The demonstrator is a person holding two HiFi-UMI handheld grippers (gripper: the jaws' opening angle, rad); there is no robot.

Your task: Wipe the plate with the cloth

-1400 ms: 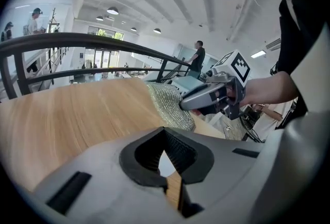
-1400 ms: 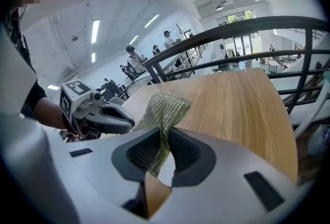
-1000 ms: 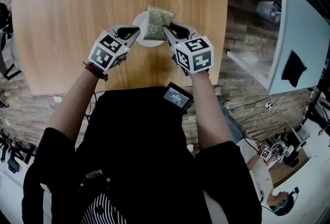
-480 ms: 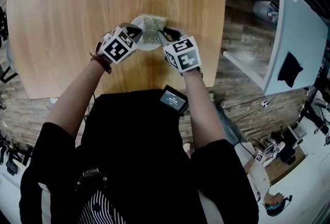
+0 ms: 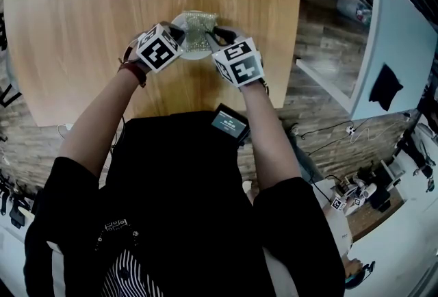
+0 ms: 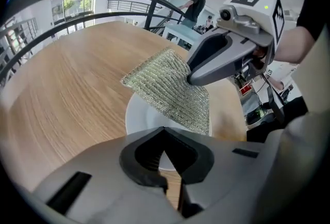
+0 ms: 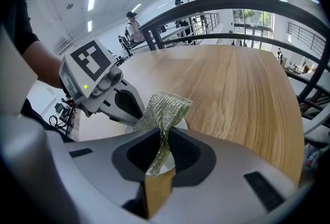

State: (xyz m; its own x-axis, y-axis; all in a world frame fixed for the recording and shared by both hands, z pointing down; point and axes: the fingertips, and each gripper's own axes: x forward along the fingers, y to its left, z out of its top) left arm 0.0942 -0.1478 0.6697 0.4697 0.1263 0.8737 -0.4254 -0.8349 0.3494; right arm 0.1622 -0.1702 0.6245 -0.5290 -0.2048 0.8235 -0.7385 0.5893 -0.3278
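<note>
Pinching an edge of the cloth [image 7: 166, 107], the right gripper [image 7: 164, 136] has its jaws pressed together on the mesh. The rest of the cloth drapes past its tips over the plate [image 6: 140, 114]. The left gripper [image 6: 165, 132] looks clamped on the plate's near rim. The cloth seems light, limp and loosely woven, so an edge grip suits it. The plate looks rigid, smooth and breakable, so its rim is the place to hold.
</note>
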